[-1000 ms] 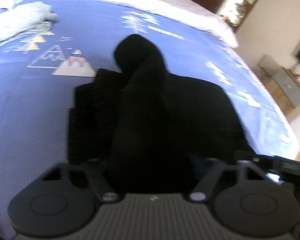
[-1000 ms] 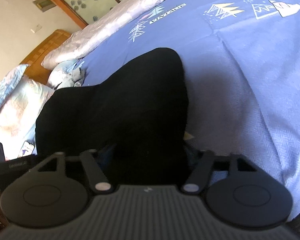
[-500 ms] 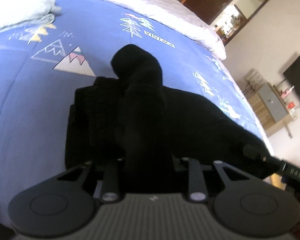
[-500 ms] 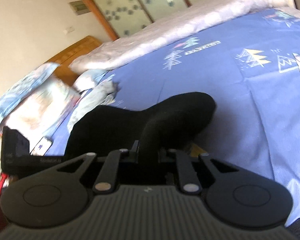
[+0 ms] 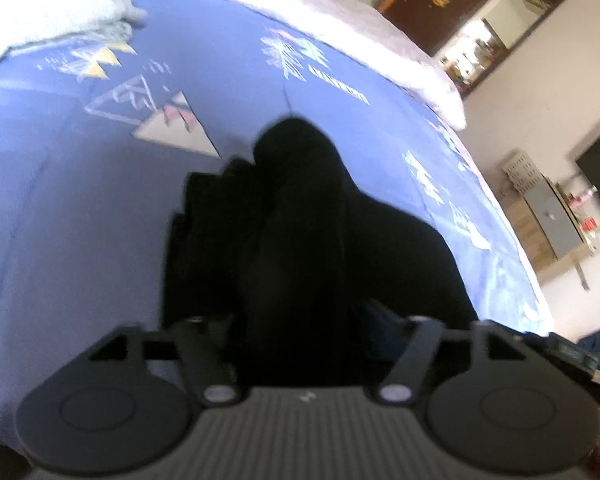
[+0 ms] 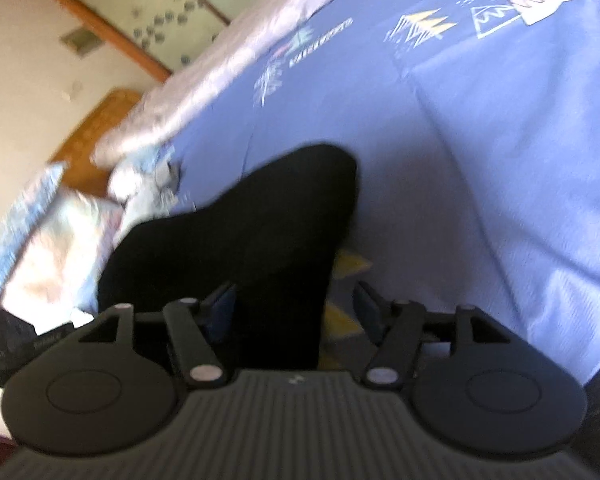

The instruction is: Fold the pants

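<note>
Left view: black pants [image 5: 300,240], soft, limp, light by the look, bunched on blue bed [image 5: 80,220], a ridge running up between the spread fingers of left tool [image 5: 300,320]; best taken at an edge or hem. Right view: pants [image 6: 252,240] between parted fingers of right tool [image 6: 296,308], nearer the left finger, unclamped.

A blue bedspread [image 5: 80,208] printed with mountains and trees covers the bed. A crumpled pale cloth [image 5: 56,20] lies near its far edge, a wooden headboard [image 6: 96,128] beyond.
</note>
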Available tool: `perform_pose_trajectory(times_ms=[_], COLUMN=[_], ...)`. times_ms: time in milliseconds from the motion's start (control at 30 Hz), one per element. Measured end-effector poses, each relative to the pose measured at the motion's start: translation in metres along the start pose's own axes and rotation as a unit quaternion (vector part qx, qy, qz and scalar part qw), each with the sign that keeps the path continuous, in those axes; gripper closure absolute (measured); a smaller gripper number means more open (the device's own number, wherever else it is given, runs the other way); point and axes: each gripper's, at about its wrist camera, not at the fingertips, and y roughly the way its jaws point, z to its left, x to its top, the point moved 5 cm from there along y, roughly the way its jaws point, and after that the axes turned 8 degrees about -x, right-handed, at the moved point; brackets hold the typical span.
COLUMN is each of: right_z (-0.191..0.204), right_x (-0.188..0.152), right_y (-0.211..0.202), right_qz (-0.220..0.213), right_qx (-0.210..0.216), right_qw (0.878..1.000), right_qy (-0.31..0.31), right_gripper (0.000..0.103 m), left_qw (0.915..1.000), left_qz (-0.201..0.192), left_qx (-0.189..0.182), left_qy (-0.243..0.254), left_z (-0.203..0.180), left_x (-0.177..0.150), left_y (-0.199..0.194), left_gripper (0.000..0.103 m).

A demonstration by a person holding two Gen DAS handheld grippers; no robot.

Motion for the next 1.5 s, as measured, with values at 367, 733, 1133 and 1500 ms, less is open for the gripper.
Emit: perform_pose_trajectory(times_ms=[367, 733, 1133, 1500], right_z=[0.011, 0.035, 0.024, 0.087], right_x=[0.004, -0.006, 0.009, -0.001], right_y=[0.027, 0.054, 0.062, 0.029], right_qz=[0.030, 0.046, 0.082, -0.034], right_qx=[0.008, 0.018, 0.048, -0.002], right_qw=[0.999, 0.996, 0.995, 0.974], right_qy=[-0.021, -0.081, -0.026, -0.225], right_gripper=[0.028, 0.015, 0.043, 0.067], left_qw=[0.9993, 0.9984, 0.9979, 0.9973], left_qz=[0.034, 0.040, 0.042, 0.010], left_qx=[-0.005, -0.004, 0.005, 0.001], left_qy=[0.011, 0.041, 0.050, 0.073], left_z=[0.005, 0.000, -0.001, -0.018], left_x=[0.009, -0.002, 0.003, 0.008], left_y=[0.029, 0.050, 0.055, 0.041], left_gripper=[0.011, 0.006, 0.031, 0.078])
